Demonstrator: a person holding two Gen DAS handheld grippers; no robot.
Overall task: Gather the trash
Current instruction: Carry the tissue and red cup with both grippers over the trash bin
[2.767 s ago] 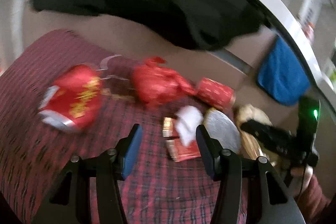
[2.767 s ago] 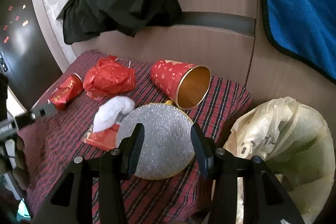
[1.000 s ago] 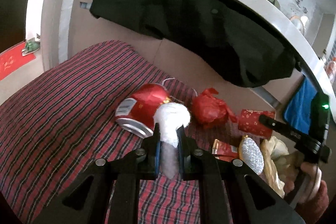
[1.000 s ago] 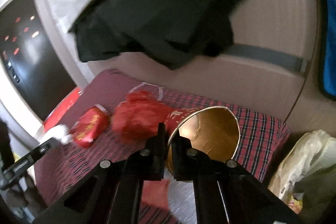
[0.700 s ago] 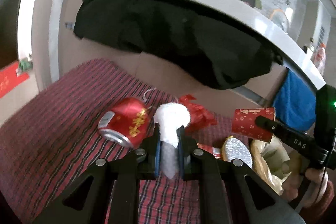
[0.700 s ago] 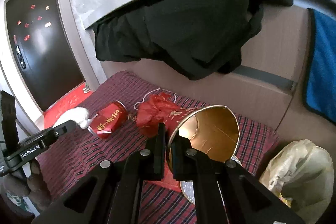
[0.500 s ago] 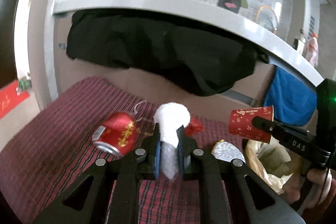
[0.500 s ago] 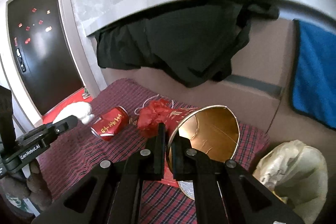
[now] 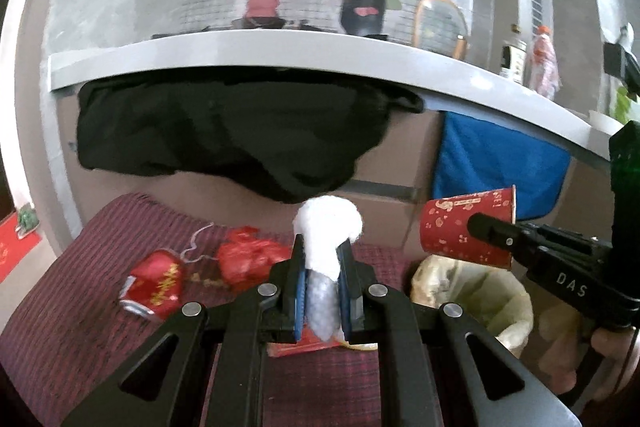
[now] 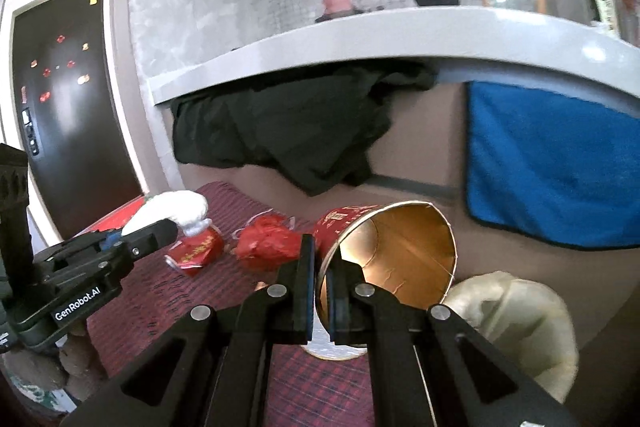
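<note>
**Two pieces of trash in hand, both held above the bag**

Two grips are loaded. Biggest thing ahead of me is the pale trash bag, its mouth slumped open beside the red plaid cloth; I judge it soft-walled, so drops should go straight down the middle.

My right gripper pinches the rim wall of the red paper cup, one finger inside, one outside, with the cup lifted near the bag. It looks light and crushable (a rim hold suits it).

My left gripper is pressed on the white tissue wad, raised over the cloth. Soft, near weightless, so it may cling to the pads.

Lying on the cloth: a red can and a crumpled red wrapper.
</note>
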